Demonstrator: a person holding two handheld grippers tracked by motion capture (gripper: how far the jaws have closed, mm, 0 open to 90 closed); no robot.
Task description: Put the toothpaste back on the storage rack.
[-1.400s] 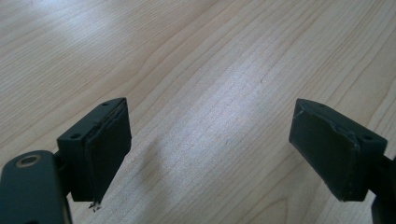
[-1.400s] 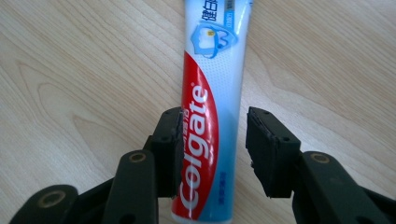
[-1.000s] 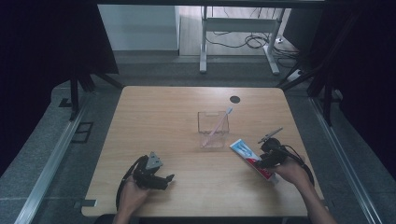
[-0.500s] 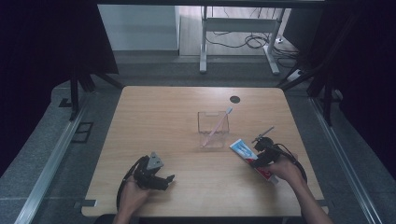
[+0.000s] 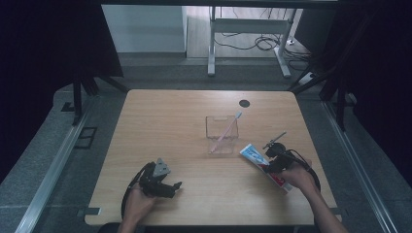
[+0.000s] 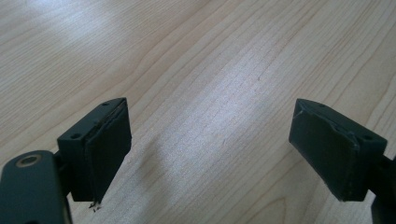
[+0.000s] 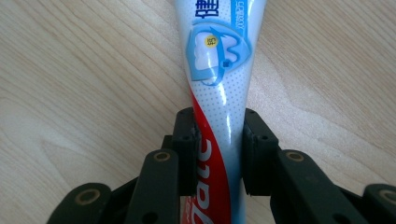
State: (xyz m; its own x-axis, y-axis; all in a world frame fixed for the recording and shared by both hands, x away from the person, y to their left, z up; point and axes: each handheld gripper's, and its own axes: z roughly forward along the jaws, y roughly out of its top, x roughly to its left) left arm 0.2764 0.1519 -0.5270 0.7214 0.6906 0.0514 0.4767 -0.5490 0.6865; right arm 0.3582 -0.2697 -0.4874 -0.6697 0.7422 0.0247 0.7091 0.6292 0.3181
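A toothpaste tube (image 7: 219, 93) is pinched by the right gripper (image 7: 218, 149) on the desk (image 5: 184, 126). In the right gripper view, the tube is seen running up between the two black fingers (image 7: 187, 140), one on each side of it. The fingers have just been closing, and their pads are now pressed on the tube's sides. The tube is white with blue at the far part and red at the near part (some letters are printed on the red). The wide flat end is pointed away from the fingers, and the narrow part is caught between them.

In the high view, the toothpaste tube (image 5: 257, 160) is seen lying flat on the right side of the desk, slanted, with the right gripper (image 5: 273, 160) on top of its middle part. The gripper is held by the person's right hand (image 5: 297, 177). Just beside the tube, toward the middle of the desk, a clear cup (image 5: 221, 134) is seen, and a pink toothbrush (image 5: 226, 130) is leaned inside it.

The left gripper (image 5: 163, 183) is held low over the desk at the front left, well apart from the tube. In the left gripper view, its fingers (image 6: 100, 149) are spread wide, and bare wood is seen between them.
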